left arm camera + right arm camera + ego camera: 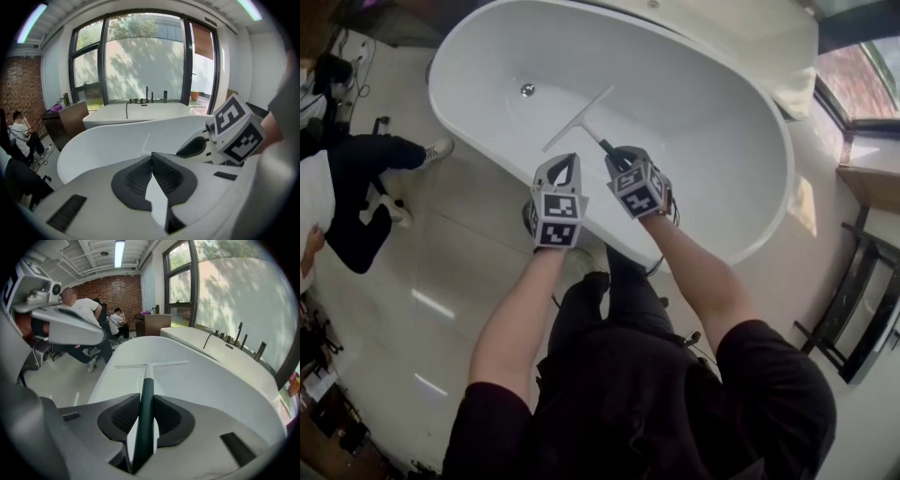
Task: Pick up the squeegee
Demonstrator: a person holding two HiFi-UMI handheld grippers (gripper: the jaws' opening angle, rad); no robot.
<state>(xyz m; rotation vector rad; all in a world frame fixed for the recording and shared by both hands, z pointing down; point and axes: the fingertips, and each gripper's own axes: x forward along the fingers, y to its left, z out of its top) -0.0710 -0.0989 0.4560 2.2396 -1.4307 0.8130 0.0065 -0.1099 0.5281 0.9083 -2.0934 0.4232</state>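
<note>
The squeegee [579, 120] has a white blade and a dark green handle [146, 404]. It is held out over the white bathtub [703, 169], blade pointing into the basin. My right gripper [622, 156] is shut on the handle, which runs between both pads toward the blade [151, 365]. My left gripper [563, 169] hovers just left of it above the tub's near rim, jaws shut with nothing between them [151, 161]. The right gripper's marker cube [236, 131] shows in the left gripper view.
A drain [527, 90] sits at the tub's far end. Taps [147, 96] stand on the ledge by the window. People sit at the left on the tiled floor area [356, 197]. A dark rack [853, 309] stands at the right.
</note>
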